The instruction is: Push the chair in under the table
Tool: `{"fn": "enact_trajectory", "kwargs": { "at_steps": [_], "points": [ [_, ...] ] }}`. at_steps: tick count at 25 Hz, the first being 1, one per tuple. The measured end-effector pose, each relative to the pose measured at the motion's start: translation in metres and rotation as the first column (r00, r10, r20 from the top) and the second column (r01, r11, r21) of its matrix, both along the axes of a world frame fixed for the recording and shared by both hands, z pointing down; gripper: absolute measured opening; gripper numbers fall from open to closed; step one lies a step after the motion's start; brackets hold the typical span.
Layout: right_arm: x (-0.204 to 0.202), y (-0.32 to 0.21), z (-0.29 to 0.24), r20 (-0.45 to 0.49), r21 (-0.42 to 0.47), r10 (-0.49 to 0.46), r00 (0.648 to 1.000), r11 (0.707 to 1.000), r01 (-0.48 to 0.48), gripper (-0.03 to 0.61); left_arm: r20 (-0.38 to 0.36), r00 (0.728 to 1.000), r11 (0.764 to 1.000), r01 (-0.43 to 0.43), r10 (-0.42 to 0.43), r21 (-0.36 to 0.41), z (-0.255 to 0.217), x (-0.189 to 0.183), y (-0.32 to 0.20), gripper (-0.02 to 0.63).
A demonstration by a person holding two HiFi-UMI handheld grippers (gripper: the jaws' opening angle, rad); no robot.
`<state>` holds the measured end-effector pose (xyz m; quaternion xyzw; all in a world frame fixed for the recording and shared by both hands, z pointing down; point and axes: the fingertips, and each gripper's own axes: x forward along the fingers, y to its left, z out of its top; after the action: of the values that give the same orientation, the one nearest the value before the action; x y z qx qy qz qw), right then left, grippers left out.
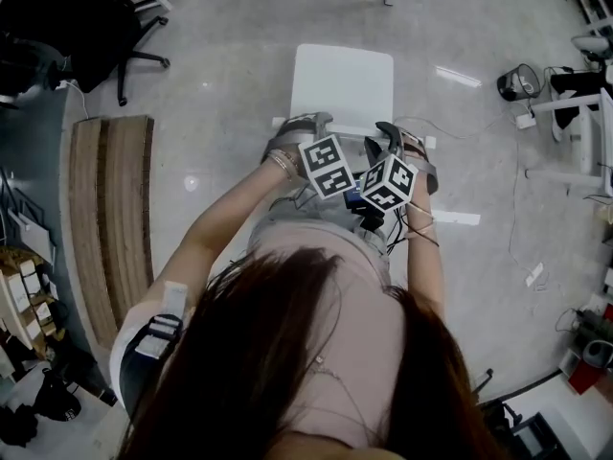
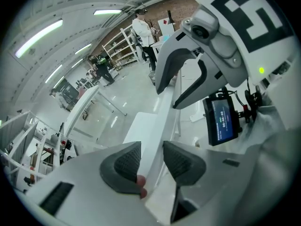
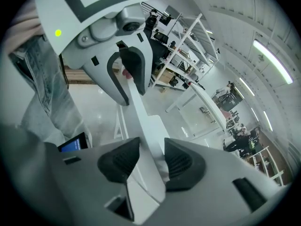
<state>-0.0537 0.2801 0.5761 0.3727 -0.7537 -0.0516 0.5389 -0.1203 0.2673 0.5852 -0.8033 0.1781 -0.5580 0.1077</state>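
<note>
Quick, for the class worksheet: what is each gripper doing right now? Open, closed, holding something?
Left gripper: closed on the chair's backrest.
Right gripper: closed on the same backrest, further along it.

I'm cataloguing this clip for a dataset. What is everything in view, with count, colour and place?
chair: one, white, centre of the floor, just ahead of the person
office chair: one, black, top left of the head view
corrugated panel: one, brown, flat on the floor at left
round appliance: one, black, on the floor at right; its type is unclear
rack: one, white, right edge
floor: grey, glossy
people: at least two, far back by the shelving, in the left gripper view
left gripper: one, white with dark pads, closed on the chair's backrest
right gripper: one, white with dark pads, closed on the same backrest
</note>
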Motion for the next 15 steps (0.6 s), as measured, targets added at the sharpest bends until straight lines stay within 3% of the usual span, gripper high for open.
{"fn": "enact_trajectory", "kwargs": {
  "at_steps": [15],
  "points": [
    [0.02, -0.056, 0.0, 0.024, 0.011, -0.004, 1.0, 1.0, 0.004, 0.17, -0.006, 1.0, 1.0, 0.027, -0.027, 0.011, 0.001, 0.02, -0.055, 0.156]
  ]
}}
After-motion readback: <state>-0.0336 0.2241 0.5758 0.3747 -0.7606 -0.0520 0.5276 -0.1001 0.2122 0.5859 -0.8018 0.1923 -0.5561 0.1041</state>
